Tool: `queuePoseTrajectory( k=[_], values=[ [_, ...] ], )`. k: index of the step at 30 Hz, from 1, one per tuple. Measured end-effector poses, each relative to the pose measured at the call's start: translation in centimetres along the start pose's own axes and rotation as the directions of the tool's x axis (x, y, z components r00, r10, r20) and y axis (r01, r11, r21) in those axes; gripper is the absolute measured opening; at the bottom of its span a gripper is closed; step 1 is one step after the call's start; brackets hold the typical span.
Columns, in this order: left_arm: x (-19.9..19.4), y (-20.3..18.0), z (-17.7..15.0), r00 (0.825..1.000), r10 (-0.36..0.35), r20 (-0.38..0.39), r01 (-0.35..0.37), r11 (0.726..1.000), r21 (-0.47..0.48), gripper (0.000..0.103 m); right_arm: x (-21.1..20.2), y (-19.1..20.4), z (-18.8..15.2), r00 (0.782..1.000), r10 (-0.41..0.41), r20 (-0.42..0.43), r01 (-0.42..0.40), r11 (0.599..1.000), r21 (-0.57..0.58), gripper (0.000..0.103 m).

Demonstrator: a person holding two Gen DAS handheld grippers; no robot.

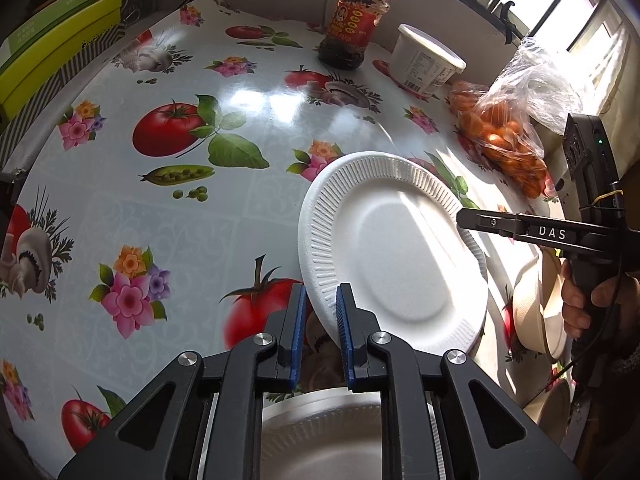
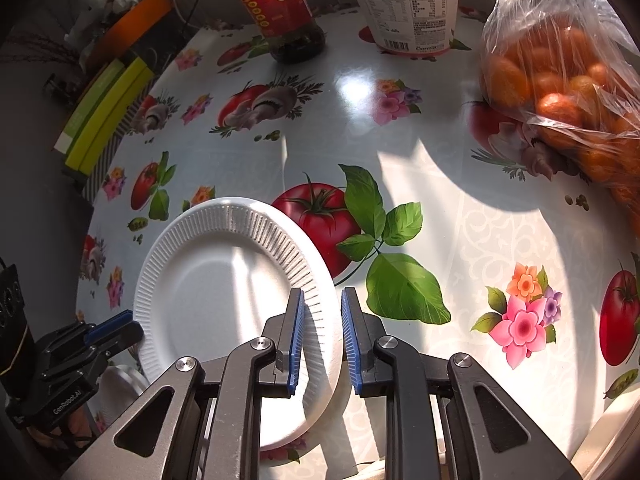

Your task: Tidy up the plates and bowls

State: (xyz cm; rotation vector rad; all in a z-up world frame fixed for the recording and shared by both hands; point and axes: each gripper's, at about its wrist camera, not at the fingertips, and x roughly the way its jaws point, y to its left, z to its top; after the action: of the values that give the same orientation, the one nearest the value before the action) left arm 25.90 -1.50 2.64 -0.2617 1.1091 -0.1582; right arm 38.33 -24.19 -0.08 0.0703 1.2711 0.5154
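A white foam plate (image 1: 384, 248) is held tilted above the flowered table (image 1: 168, 208). My left gripper (image 1: 322, 320) straddles the plate's near-left rim; its blue pads (image 1: 344, 332) stand slightly apart around the rim. My right gripper (image 2: 322, 332) straddles the opposite rim of the same plate (image 2: 216, 300), jaws slightly apart too. The right gripper also shows in the left wrist view (image 1: 464, 216). A second foam plate (image 1: 320, 436) lies below the left gripper. Beige bowls (image 1: 536, 304) stand at the right.
At the back stand a red sauce jar (image 1: 352, 24) and a white tub (image 1: 424, 60). A plastic bag of small oranges (image 2: 560, 92) lies at the right. Green boxes (image 1: 52, 52) line the left table edge.
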Motion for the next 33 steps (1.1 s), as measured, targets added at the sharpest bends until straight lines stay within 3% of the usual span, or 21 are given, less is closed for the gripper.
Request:
queuePoseTrajectory(
  k=[33],
  values=[
    [-2.7,0.2,-0.5,0.999,-0.007,0.049,0.007,1.000,-0.006,0.016,-2.9,1.2,-1.9,0.998,0.032,0.051,-0.032,0.999,0.012,0.017]
  ],
)
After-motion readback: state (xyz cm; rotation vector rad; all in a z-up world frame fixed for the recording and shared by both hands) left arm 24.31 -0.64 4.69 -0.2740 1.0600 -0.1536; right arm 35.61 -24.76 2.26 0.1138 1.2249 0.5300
